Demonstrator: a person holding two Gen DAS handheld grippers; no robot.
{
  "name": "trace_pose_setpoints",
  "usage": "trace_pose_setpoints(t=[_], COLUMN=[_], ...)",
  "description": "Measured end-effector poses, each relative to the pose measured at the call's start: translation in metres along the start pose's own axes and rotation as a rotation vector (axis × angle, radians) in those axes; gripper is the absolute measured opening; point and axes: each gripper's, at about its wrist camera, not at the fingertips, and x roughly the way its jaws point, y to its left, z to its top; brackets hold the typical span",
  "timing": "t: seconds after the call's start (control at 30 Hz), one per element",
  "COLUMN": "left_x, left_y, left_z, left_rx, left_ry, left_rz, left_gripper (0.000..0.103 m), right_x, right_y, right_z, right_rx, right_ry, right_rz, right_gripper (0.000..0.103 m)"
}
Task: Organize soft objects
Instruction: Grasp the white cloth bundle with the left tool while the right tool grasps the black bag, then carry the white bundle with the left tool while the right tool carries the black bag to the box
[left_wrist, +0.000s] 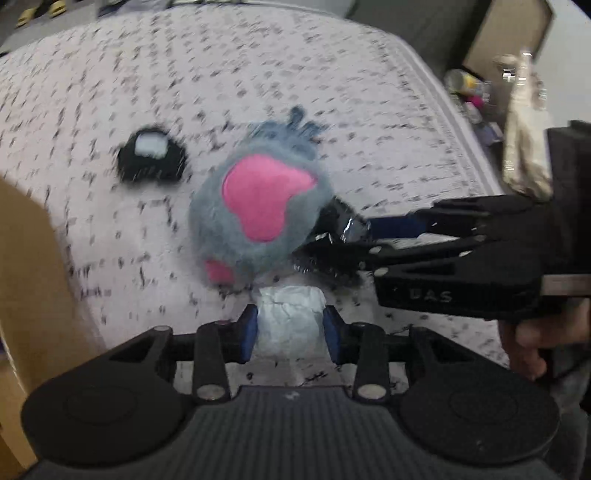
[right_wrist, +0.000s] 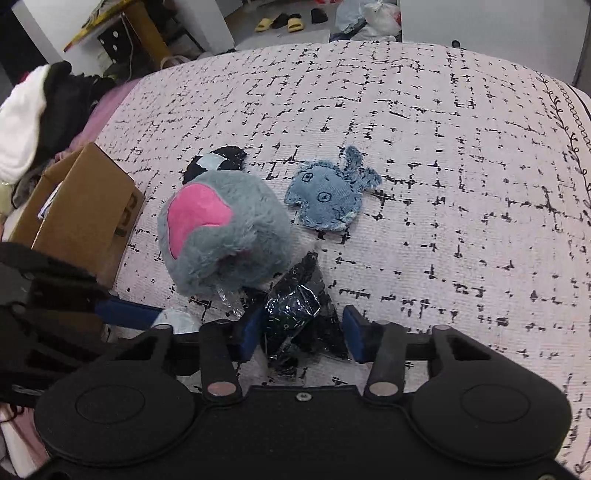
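Soft toys mostly loose on the bedcover, so early days by my reckoning. Grey plush w/ pink patch sits just ahead of both my grippers, resting on the cover. Denim fish lies flat beyond my right gripper, near the plush but apart. Small black-and-white toy further out, past the plush, also untouched.

Left gripper: blue pads pressed on a white crinkly bundle, looks like plastic wrap; clamped on it. The bundle touches the plush's near edge; can't tell if they're joined.

Right gripper: black shiny-wrapped packet sits btwn the fingers. Near finger touches it, far finger shows a gap, so not gripping yet, jaws apart around it.

Cardboard box stands off to my left gripper's outer side, flaps up. Probably the drop spot, tho that's a guess; contents hidden. Nothing soft visibly in it.

Left to do, judging by layout: secure both packets, then plush, fish, black toy.
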Motion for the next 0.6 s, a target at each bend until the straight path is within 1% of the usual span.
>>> trace_pose_setpoints(t=[0.07,0.2,0.33,0.4,0.5,0.6], left_x=[-0.008,-0.022,-0.032,-0.039,-0.052,-0.069], left_y=[0.003,0.013,0.025,0.028,0.031,0.036], left_z=[0.007,0.020,0.020,0.017,0.013,0.006], left_rx=[0.021,0.074,0.089,0.110,0.108,0.095], left_ry=[-0.012,-0.039,-0.046,-0.070,-0.110,-0.166], left_rz=[-0.037,-0.104,-0.162,-0.181,-0.200,-0.206], left_gripper=[0.036,0.036,0.036,0.036,0.036,0.036], right_x=[-0.007,-0.019,-0.030,-0.038,-0.051,-0.064], right_y=[-0.001,0.003,0.014,0.023,0.036,0.051], right_z=[0.002,0.006,0.009,0.009,0.009,0.011], right_rx=[0.015,0.042,0.068,0.076,0.084,0.080], right_ry=[0.014,0.019,0.009,-0.004,-0.034,-0.074], right_rz=[-0.017,-0.056,-0.112,-0.149,-0.186,-0.193], right_gripper=[0.040,0.039,0.038,0.038,0.038,0.038])
